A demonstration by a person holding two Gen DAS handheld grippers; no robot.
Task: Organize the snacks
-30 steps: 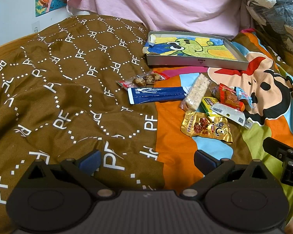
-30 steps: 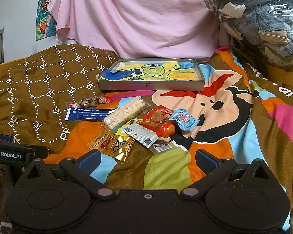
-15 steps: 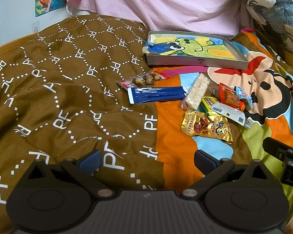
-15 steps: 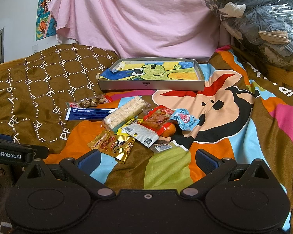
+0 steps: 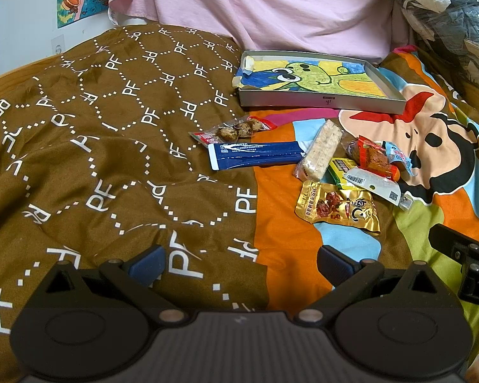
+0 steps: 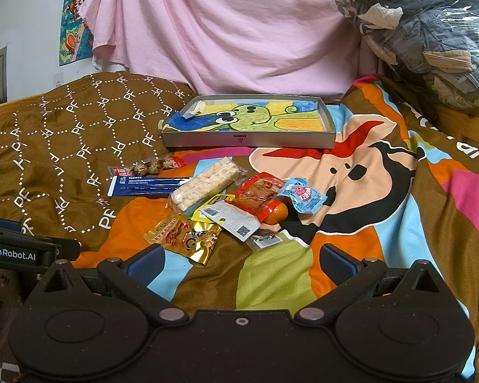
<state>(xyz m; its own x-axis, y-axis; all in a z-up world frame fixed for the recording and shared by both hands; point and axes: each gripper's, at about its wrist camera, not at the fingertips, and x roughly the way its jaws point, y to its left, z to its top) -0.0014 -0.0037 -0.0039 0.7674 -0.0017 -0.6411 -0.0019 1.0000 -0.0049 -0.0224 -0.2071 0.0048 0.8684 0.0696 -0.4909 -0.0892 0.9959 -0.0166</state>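
Both grippers hang low over the bed, nothing between the fingers. Left gripper (image 5: 239, 260) is released, wide apart, above the brown "PF" quilt (image 5: 111, 127). Right gripper (image 6: 239, 260) is released too, over the coloured cartoon blanket (image 6: 383, 191), just in front of the snack pile.

The snacks lie loose on the bed, between the grippers and the shallow grey tray (image 6: 249, 140) at the back, which has a drawn green cartoon paper inside and no snack in it. I judge this tray is the target place, so the task is at its beginning, approx. zero done.

Snacks, from the right wrist view:
- gold packet (image 6: 185, 234), nearest to the right gripper, partly under the white label pack (image 6: 231, 220)
- rice-crisp bar (image 6: 206, 183), lying diagonal, its end on the dark blue long pack (image 6: 150, 186)
- clear bag w/ small brown eggs (image 6: 150, 167), just behind the blue pack
- red spicy pack (image 6: 258, 193) and light-blue candy pack (image 6: 303, 194), touching each other

They overlap probably because they were dropped as one heap. The gold packet is free on its near edge, so it seems the easiest first pick. Thin foil on a soft blanket can slip or sink, so a low, flat approach is needed.
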